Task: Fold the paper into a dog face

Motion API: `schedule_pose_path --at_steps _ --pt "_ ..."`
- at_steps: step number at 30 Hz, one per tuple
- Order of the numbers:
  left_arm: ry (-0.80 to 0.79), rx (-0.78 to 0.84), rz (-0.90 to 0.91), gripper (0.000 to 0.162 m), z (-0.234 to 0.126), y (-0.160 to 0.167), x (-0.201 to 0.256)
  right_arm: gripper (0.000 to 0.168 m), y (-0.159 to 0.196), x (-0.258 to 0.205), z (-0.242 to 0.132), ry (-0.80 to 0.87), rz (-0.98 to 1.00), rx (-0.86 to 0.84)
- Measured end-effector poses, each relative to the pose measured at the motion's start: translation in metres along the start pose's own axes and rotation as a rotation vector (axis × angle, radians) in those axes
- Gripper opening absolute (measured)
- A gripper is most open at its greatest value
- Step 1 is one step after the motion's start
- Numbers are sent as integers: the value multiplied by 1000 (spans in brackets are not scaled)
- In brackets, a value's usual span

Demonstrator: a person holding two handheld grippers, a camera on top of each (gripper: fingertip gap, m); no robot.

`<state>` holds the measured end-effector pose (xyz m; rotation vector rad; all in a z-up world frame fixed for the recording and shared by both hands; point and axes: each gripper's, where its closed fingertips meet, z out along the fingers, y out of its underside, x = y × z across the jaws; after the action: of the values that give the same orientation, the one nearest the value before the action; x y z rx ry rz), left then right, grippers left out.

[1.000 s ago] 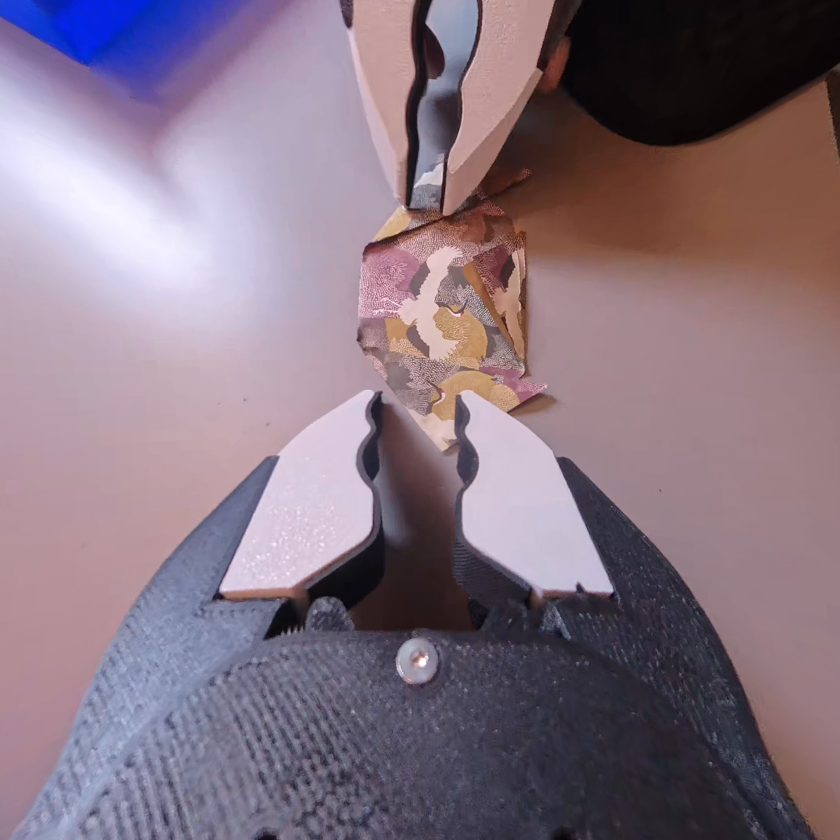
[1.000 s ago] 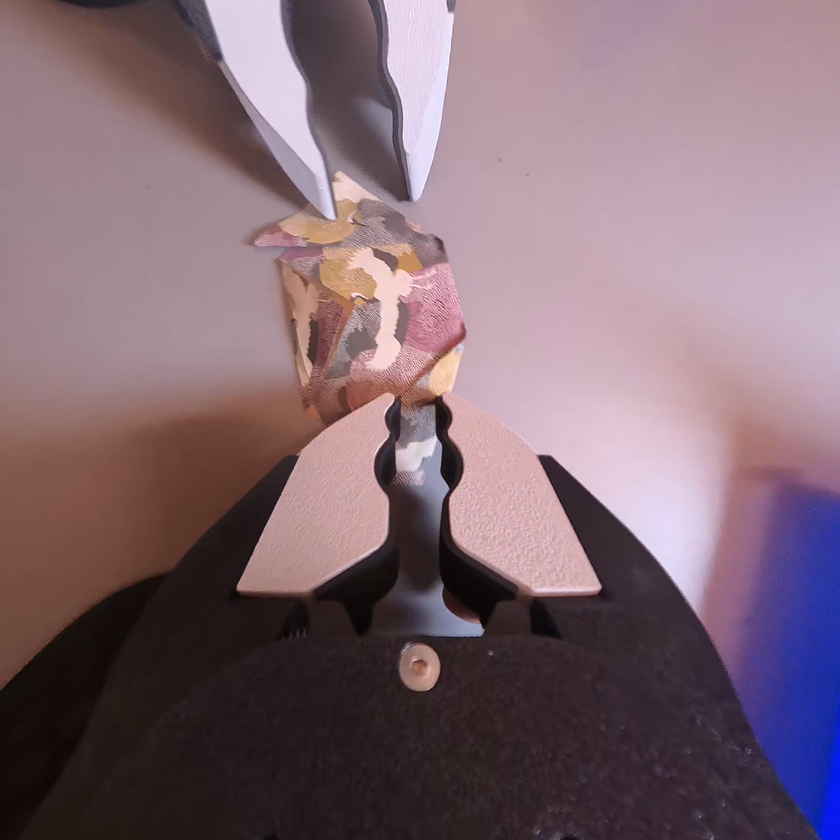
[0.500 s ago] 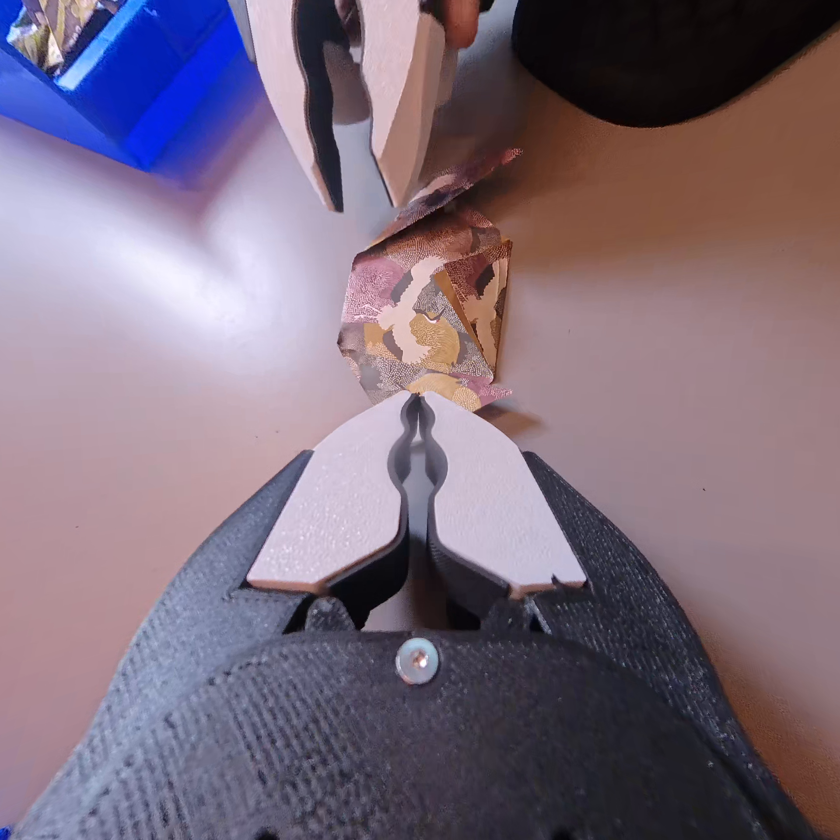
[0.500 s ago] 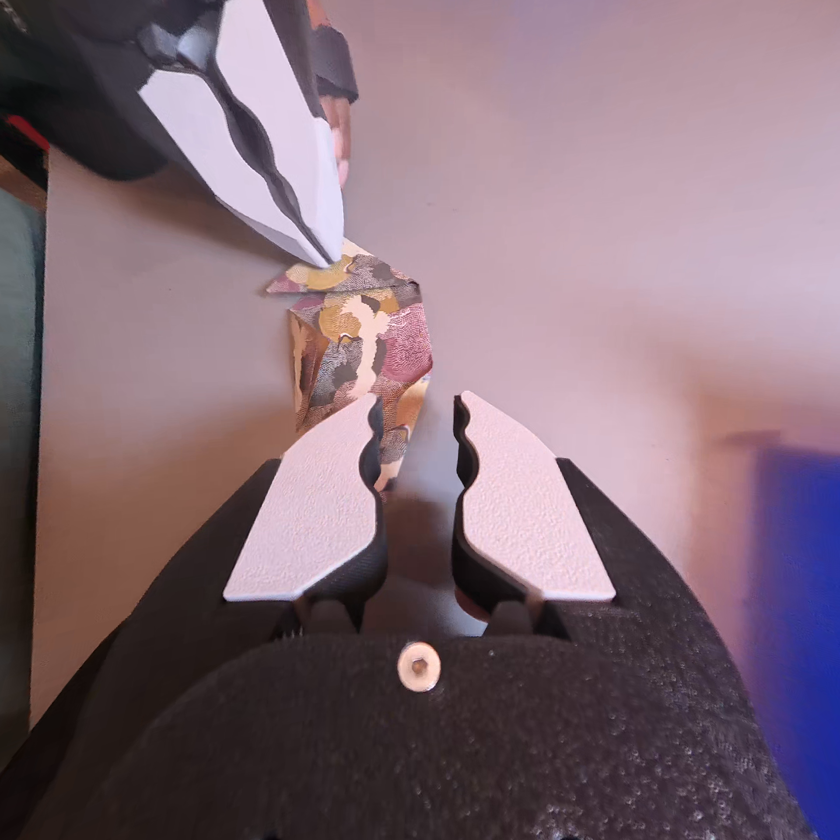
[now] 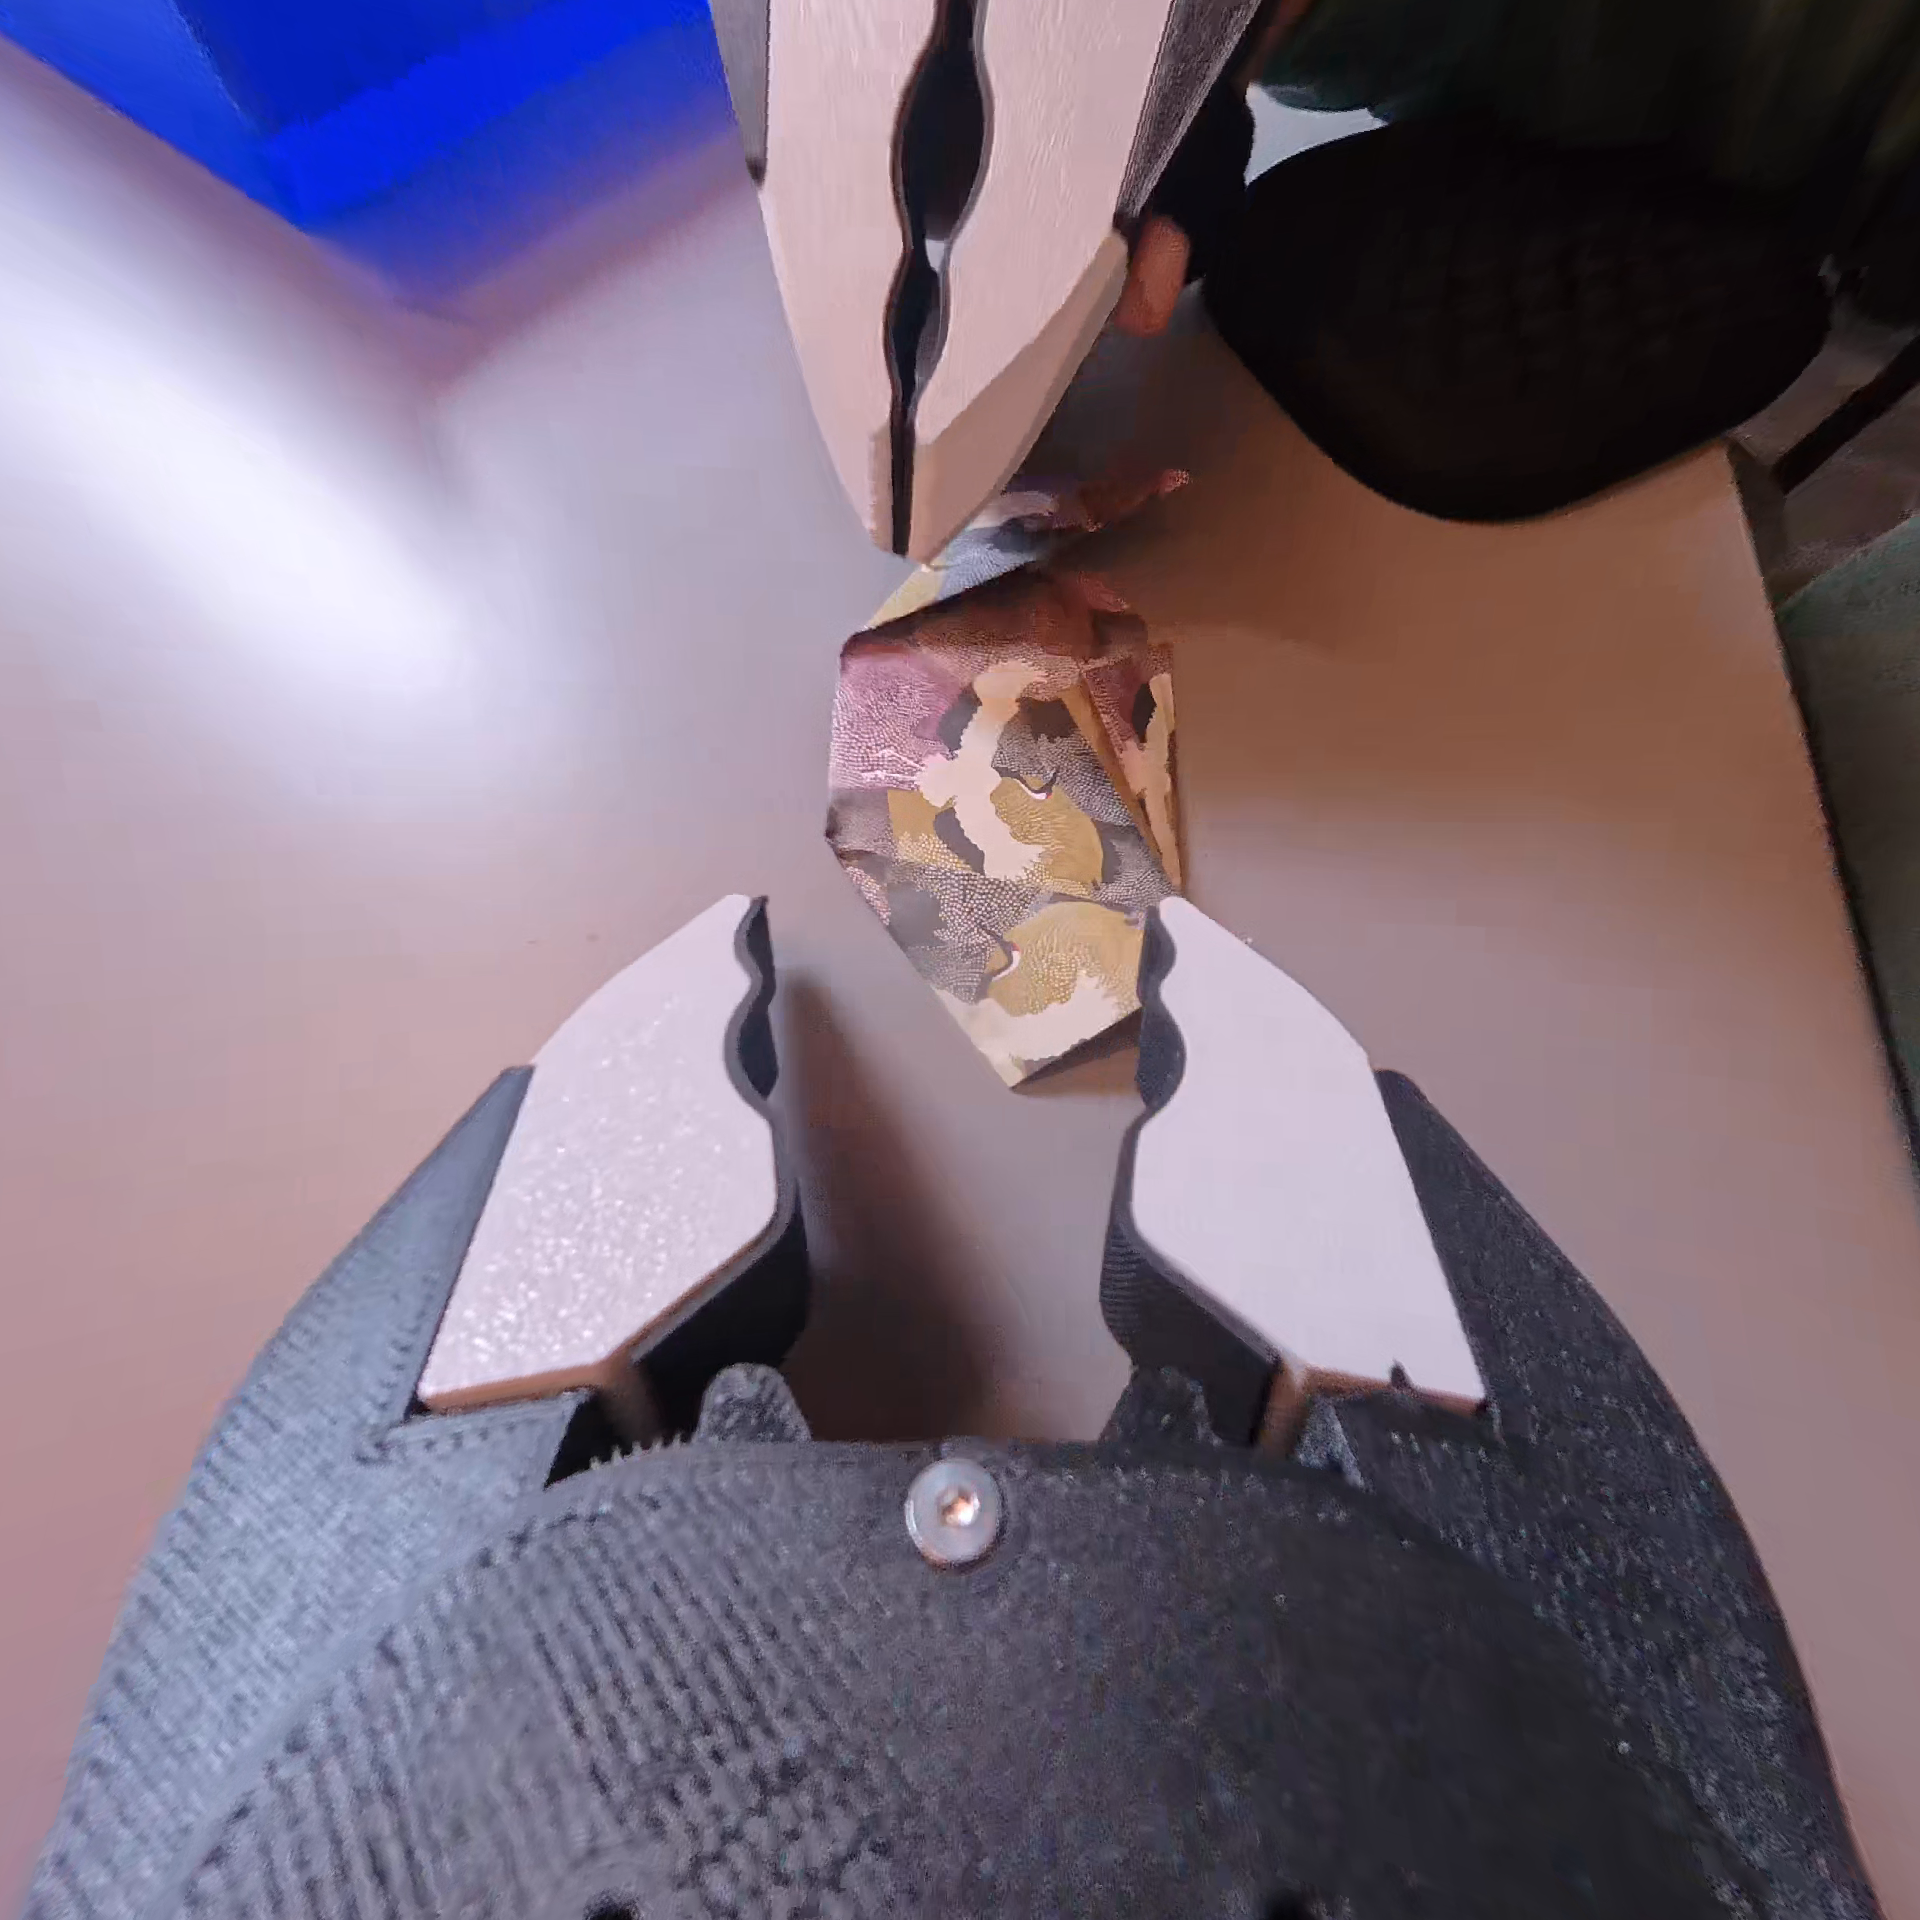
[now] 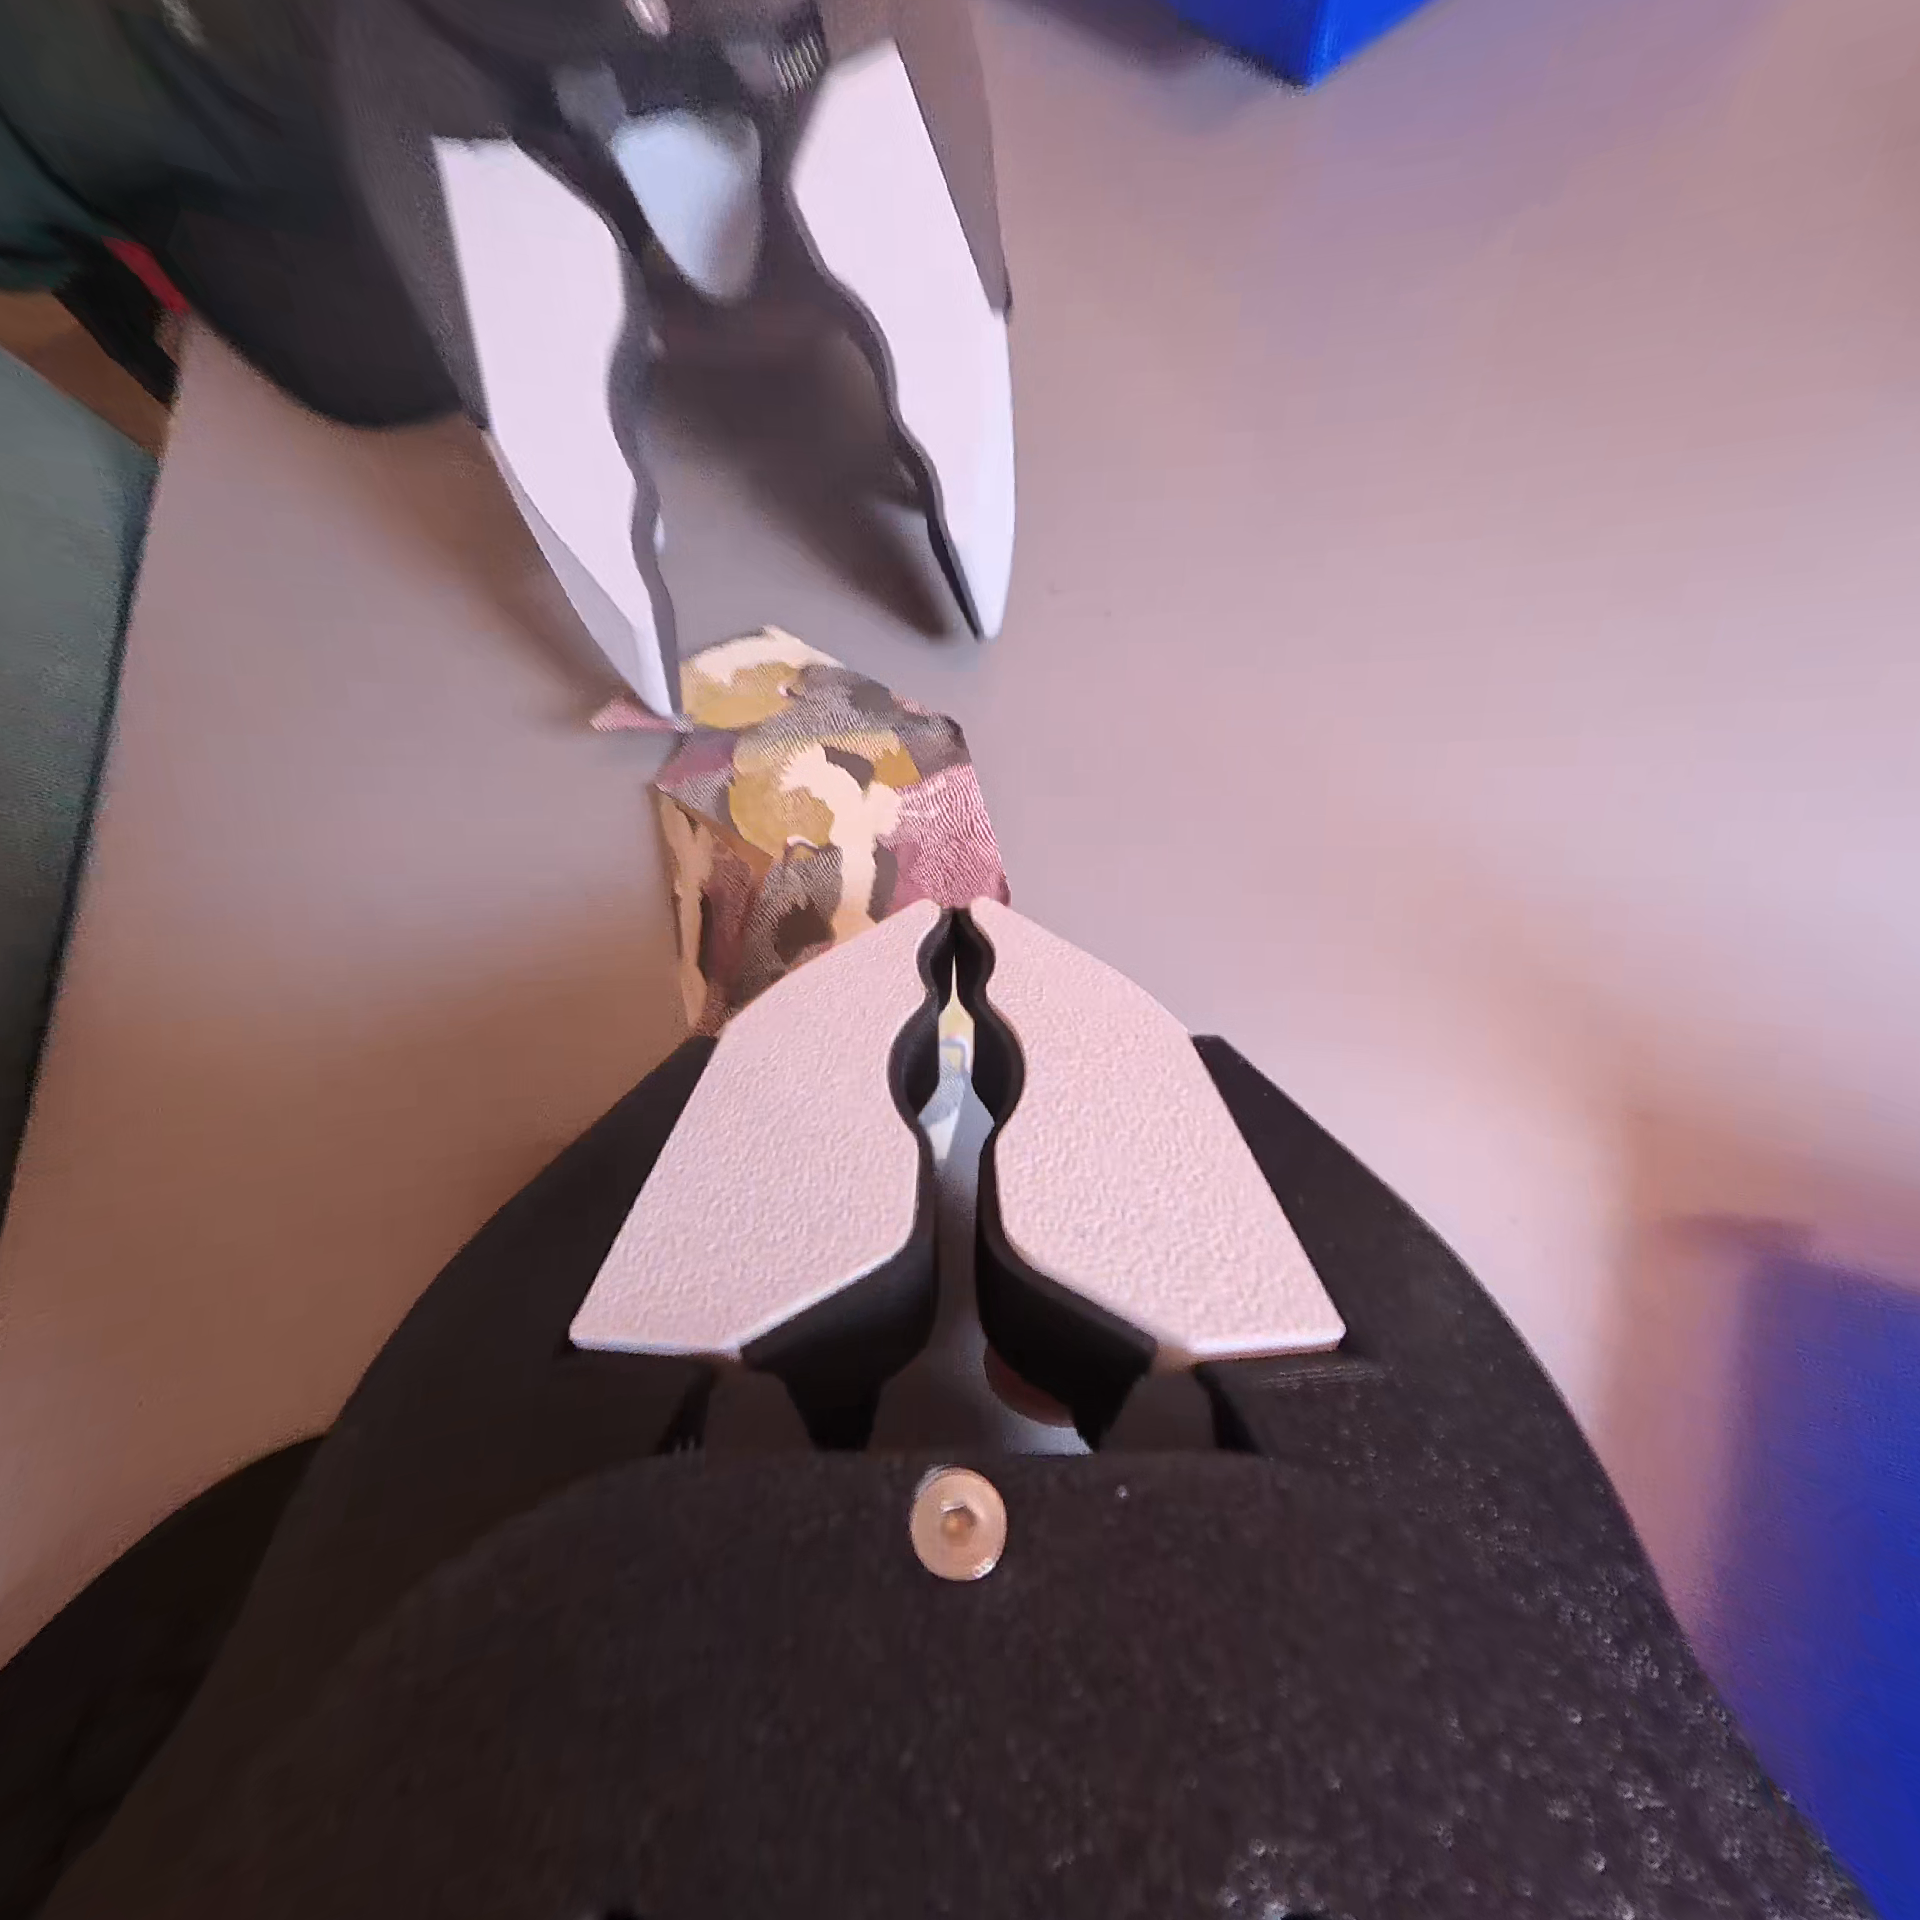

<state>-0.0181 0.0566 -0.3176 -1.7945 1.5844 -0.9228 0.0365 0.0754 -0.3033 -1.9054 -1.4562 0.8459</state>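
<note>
The folded patterned paper (image 5: 997, 810) lies on the grey table (image 5: 416, 831), in pink, gold and grey with white birds. My left gripper (image 5: 956, 914) is open wide. The paper's near tip lies between its fingers, close to the right one, and is not pressed. My right gripper (image 5: 902, 545) is at the paper's far end, shut on that end. In the right wrist view the right gripper (image 6: 956, 920) is shut, and a strip of the paper (image 6: 831, 810) shows between its pads. The left gripper (image 6: 821, 665) is open there, one fingertip (image 6: 655, 686) on the paper's corner.
A blue bin (image 5: 468, 125) stands at the far left and shows blurred in the right wrist view (image 6: 1829, 1507). A black rounded seat (image 5: 1507, 312) sits by the table's edge (image 5: 1766, 644). A person's finger (image 5: 1153, 281) shows behind the right gripper. The left gripper's tips are roughly 7 cm from the right gripper's.
My left gripper closed at the paper's near tip half a second ago and has now opened wide. My right gripper opened meanwhile and has shut again on the paper's far end.
</note>
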Motion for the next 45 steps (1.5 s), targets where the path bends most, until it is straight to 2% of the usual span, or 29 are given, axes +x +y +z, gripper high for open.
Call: schedule_pose_path --at_steps 3,6,9,11,15,16,18,21,24,26,27,28,30,31,34,37,39,41,43,45 --pt "9 11 -19 64 3 -5 0 0 -10 -4 -3 1 -49 48" --pt "-50 -38 50 41 6 -1 -7 0 -6 1 -3 38 -62 27" --pt "-97 -69 118 23 8 2 -9 22 8 8 0 48 -8 -54" --pt "-120 -82 168 11 8 3 -9 26 14 10 4 52 20 -82" --pt "-141 -89 248 1 9 3 -5 23 18 16 14 93 27 -153" --pt "-147 -84 257 1 9 2 -4 14 17 17 15 100 28 -164" --pt "-150 -55 240 7 6 -3 -5 10 16 16 17 100 17 -180" --pt "-147 28 148 32 -1 -13 -10 1 11 15 16 124 -51 -141" --pt "-75 76 -7 53 -2 -16 -12 1 -5 10 10 131 -132 -58" --pt "-9 83 -77 55 2 -17 -7 1 -19 2 7 123 -192 9" --pt "19 83 -90 53 4 -19 -4 1 -26 -2 5 122 -220 44" --pt "57 84 -97 42 5 -20 1 1 -32 -5 4 128 -250 70" --pt "96 100 -99 8 4 -25 8 2 -41 -5 -1 172 -301 108" --pt "87 118 -113 4 3 -27 7 8 -46 -3 -6 200 -307 134" --pt "85 249 -220 0 -10 -42 -4 35 -63 7 -35 239 -210 290" --pt "115 476 -360 0 -38 -63 -19 44 -76 21 -76 208 -25 522" --pt "172 639 -451 0 -59 -78 -26 44 -76 25 -91 149 76 622" --pt "256 782 -528 0 -76 -91 -27 39 -75 20 -88 62 150 659" --pt "313 867 -583 0 -83 -100 -26 34 -81 6 -74 -70 215 677" --pt "330 887 -591 0 -81 -105 -21 30 -92 -10 -60 -176 244 684"
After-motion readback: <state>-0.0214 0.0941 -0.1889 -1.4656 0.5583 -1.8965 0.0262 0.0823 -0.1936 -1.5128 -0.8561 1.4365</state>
